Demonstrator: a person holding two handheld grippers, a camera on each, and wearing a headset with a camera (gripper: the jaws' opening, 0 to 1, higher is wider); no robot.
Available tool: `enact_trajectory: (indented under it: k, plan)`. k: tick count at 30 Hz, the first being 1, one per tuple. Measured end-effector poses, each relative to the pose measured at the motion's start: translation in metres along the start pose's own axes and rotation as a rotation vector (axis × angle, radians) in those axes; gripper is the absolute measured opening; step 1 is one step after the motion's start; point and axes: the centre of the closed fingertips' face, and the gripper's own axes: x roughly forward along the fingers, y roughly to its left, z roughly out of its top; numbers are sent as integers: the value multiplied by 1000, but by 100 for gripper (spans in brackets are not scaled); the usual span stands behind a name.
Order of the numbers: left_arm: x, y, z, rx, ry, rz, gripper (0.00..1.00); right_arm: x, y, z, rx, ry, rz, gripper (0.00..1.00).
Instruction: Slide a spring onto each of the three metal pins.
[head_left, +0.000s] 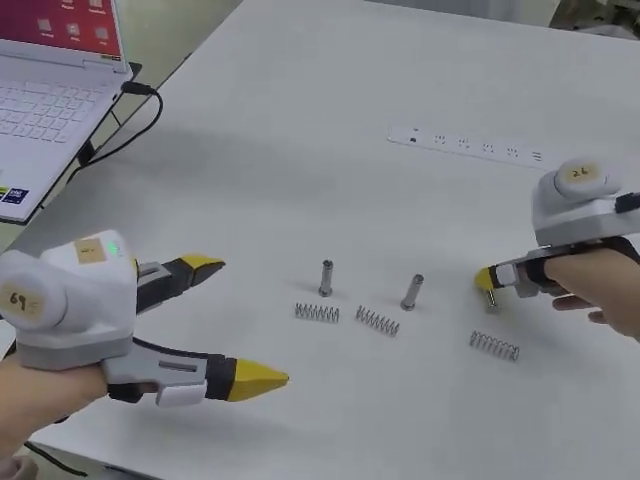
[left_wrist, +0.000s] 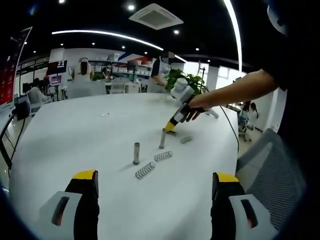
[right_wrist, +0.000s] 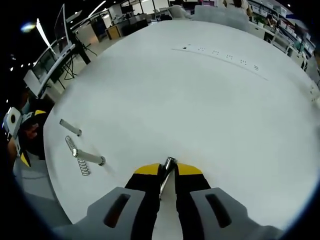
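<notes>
The right claw (head_left: 487, 280) is pressed together on the held pin (head_left: 491, 297), one of the three metal pins. In the right gripper view the pin's head pokes out between the yellow tips. Its foot seems to touch the tabletop (head_left: 300, 150), though the contact is too small to be sure.

The centre pin (head_left: 412, 291) stands free on the tabletop, and the rest is placed from it. The held pin is just to its right, in the same row. The left pin (head_left: 326, 277) stands upright to its left, apart from it and untouched.

None of the three springs is on a pin, and all lie flat. The middle spring (head_left: 378, 321) lies just in front of the centre pin, a little to its left. The left spring (head_left: 317, 313) lies further left of the centre pin, in front of the left pin. The right spring (head_left: 494, 346) lies to the right of the centre pin and nearer the person, past the held pin.

The left claw (head_left: 235, 322) is spread wide and holds nothing. It is well to the left of the centre pin and nearer the person. A white power strip (head_left: 470, 147) lies well beyond the centre pin. An open laptop (head_left: 50, 90) sits far to its left, at the tabletop's edge.
</notes>
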Motion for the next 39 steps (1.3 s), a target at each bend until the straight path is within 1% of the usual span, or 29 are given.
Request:
enact_trajectory:
  k: [6,10,17,23,28,31,35,39]
  plan:
    - [3,-2,0,0,1,-8,91,-1,-1,-2,25,12,-8,7]
    - [3,-2,1,1,3,-11,91,-1,-1,-3,41,20,-3,6]
    - [1,-2,0,2,3,-10,91,-2,-1,-7,43,23,3,6]
    - [1,-3,-1,2,4,-9,91,-8,-1,-10,53,4,18,6]
    - [3,-5,-1,3,6,-14,91,-15,-1,-10,58,-24,24,5]
    - [4,-5,-1,5,7,-18,91,-20,2,-9,55,-44,31,5]
    - [5,-6,1,8,2,-20,91,-27,4,-9,40,-74,36,5]
    - [5,-6,4,14,0,-21,91,-32,4,-9,41,-97,37,5]
